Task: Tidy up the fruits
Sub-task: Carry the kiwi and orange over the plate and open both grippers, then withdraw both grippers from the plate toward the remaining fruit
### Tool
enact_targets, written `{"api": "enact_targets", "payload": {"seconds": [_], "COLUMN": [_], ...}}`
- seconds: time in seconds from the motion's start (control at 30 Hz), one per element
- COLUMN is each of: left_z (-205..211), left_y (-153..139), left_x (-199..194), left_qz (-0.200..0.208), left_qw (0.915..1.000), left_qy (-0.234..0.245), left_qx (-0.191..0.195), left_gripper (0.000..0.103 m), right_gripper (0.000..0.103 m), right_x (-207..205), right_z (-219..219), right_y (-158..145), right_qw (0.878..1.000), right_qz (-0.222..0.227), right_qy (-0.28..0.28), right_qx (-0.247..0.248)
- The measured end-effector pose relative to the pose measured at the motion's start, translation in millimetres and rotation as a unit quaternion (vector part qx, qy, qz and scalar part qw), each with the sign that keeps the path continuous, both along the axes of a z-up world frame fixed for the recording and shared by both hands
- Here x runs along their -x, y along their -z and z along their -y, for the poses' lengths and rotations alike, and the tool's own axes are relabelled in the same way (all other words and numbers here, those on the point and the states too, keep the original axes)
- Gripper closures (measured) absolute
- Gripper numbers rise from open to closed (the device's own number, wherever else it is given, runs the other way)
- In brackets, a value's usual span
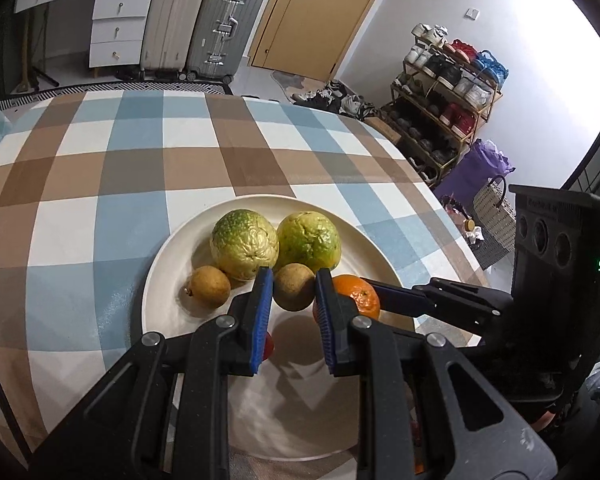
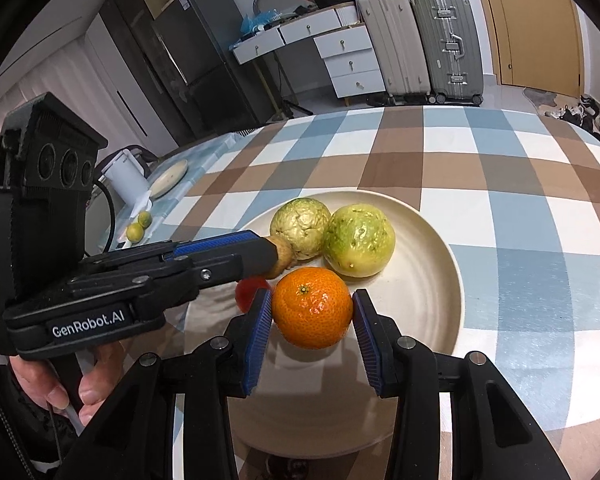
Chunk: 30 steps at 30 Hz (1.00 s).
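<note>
**Checked table, plate of fruit, both claws loaded**

A blue, brown and white checked tablecloth (image 1: 120, 168) carries a cream plate (image 1: 168, 256) with two large green-yellow fruits (image 1: 244, 249) at its far side and a small brown fruit (image 1: 210, 286) lying free. The left gripper (image 1: 290, 286) is clamped on another small brown fruit (image 1: 294, 286), held between its blue pads over the plate. The right gripper (image 2: 312, 308) grasps an orange (image 2: 311, 307) squarely between its pads, just above the plate's near half, beside a small red fruit (image 2: 250, 290).
</note>
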State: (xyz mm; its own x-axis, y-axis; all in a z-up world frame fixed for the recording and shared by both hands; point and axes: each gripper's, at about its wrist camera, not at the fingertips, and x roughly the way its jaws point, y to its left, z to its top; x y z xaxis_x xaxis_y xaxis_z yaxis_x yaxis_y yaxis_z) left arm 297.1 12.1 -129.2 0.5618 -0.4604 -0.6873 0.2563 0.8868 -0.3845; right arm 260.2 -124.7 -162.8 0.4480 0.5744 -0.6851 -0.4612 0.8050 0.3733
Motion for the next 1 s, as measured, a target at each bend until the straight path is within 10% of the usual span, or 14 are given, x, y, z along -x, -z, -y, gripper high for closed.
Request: {"api": "enact_targets", "payload": {"seconds": [0.5,1.0], "left_z": [1,-7], "left_y": [-2,-48], "left_x": [-5,57], "left_qz": [0.001,0.064], "left_qw": [1.0000,0.9976], "left_qy": [-0.001,-0.027], "left_qx": [0.009,-0.002], "left_gripper": [0.083,0.030], "right_gripper": [0.044,0.009], "right_x": [-4,60], "right_z": [-6,56], "right_y": [0,-30], "right_qw": [1.000,0.996], "right_qz": [0.005,0.059], "right_qy": [0.006,0.062], "right_qx": [0.001,-0.032]}}
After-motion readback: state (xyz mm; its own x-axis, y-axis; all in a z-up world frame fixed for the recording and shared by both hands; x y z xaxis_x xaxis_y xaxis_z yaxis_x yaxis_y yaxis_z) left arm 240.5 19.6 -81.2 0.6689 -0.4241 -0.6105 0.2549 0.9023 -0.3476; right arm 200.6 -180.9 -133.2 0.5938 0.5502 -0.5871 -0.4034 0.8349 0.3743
